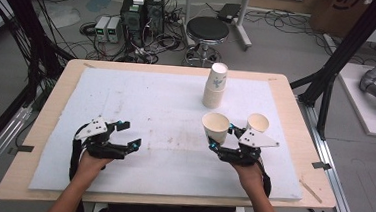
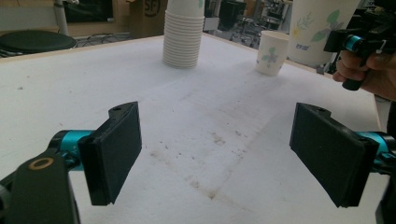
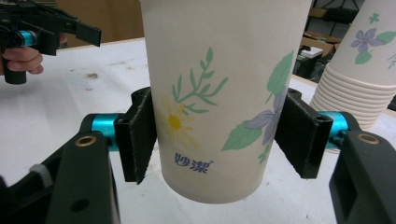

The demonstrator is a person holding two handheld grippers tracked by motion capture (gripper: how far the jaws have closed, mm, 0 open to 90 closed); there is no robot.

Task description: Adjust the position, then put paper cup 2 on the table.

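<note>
Right gripper (image 1: 222, 138) is clamped on a paper cup (image 1: 216, 126); in the right gripper view both pads press the flowered sides of that cup (image 3: 219, 93), which hangs upright with its base clear of the counter (image 1: 141, 102).

Left gripper (image 1: 122, 135) hovers low over the bare white sheet at the left, jaws wide apart, nothing between them; the left gripper view confirms only stained counter beyond the pads (image 2: 114, 149).

A second single cup (image 1: 257, 125) stands upright on the counter just beside the right hand. A stack of cups (image 1: 215, 85) stands further back, near the far edge, well apart from both grippers.

Progress, judged from the layout: the work looks like dealing cups off the stack and setting them out singly. One cup is set down, one is in hand and not yet placed. The stack holds many more; exact count cannot be read, rims too fine to separate. Left to do: place the held cup, then return to the stack.
</note>
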